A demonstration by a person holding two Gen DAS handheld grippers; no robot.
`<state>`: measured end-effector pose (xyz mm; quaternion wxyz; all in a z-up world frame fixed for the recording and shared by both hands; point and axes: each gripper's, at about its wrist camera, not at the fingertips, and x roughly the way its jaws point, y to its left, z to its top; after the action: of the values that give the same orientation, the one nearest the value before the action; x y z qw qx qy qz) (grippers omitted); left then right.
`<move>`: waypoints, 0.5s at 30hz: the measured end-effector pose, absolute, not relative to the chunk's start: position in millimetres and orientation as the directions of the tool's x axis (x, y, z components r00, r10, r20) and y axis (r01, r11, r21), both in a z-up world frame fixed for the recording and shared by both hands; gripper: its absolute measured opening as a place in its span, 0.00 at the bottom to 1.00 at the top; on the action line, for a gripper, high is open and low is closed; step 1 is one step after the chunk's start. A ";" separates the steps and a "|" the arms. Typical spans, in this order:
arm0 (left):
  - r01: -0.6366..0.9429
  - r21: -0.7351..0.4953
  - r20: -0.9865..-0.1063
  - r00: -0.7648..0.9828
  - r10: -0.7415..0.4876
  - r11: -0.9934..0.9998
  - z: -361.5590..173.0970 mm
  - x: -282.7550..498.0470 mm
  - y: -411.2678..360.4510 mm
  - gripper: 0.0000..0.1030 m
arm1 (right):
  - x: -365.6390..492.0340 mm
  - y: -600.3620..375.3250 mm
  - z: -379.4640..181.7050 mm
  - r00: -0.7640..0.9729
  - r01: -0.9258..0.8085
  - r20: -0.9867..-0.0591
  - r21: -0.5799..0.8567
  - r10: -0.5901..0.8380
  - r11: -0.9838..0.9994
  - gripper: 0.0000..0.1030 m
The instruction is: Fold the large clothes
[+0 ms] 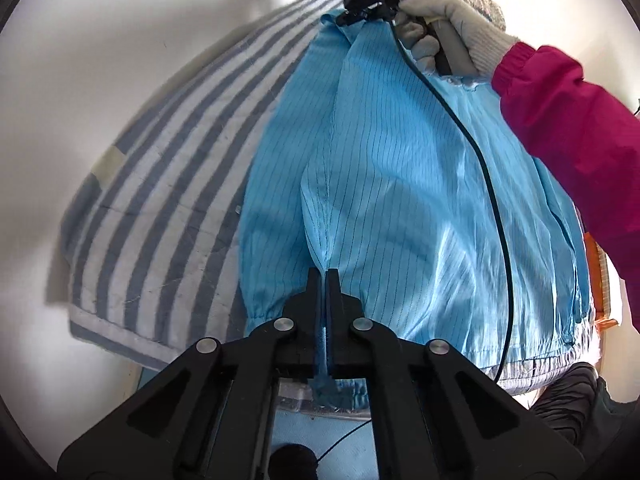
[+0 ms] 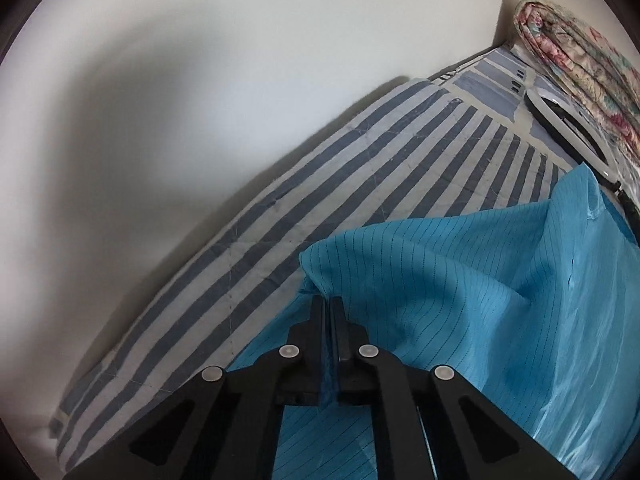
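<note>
Both claws pinch cloth. Left wrist view: the left gripper (image 1: 324, 276) is clamped on a fold of the blue garment (image 1: 400, 184), spread over the striped quilt (image 1: 168, 184); a gloved hand (image 1: 444, 28) holds the right gripper (image 1: 352, 18) at the far corner. Right wrist view: its jaws are closed on a raised garment edge.

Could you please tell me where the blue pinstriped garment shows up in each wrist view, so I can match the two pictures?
Left wrist view: the blue garment fills the centre, from the left gripper up to the right gripper.
Right wrist view: the blue garment fills the lower right, pinched by the right gripper.
Shared landmark: the striped bedcover under it.
</note>
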<state>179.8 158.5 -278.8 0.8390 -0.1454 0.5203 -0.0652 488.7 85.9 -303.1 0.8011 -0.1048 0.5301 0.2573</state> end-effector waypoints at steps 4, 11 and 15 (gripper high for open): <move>-0.051 -0.299 -0.844 0.481 -0.238 0.953 -272.2 167.5 163.4 0.00 | 496.7 61.2 -280.1 0.313 -0.449 -0.855 0.251 0.414 0.858 0.00; -0.100 -0.200 -0.880 0.456 -0.133 0.975 -275.9 162.3 166.3 0.03 | 508.2 46.7 -266.0 0.325 -0.356 -0.787 0.412 0.524 0.839 0.26; -0.111 -0.174 -0.867 0.489 -0.099 0.978 -269.1 158.4 169.2 0.37 | 490.3 22.5 -248.3 0.355 -0.396 -0.741 0.433 0.570 0.810 0.49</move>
<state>158.4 169.2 -269.1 0.8566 -0.1039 0.5054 0.0037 490.3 22.5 -248.3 0.8183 0.0898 0.4849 0.2952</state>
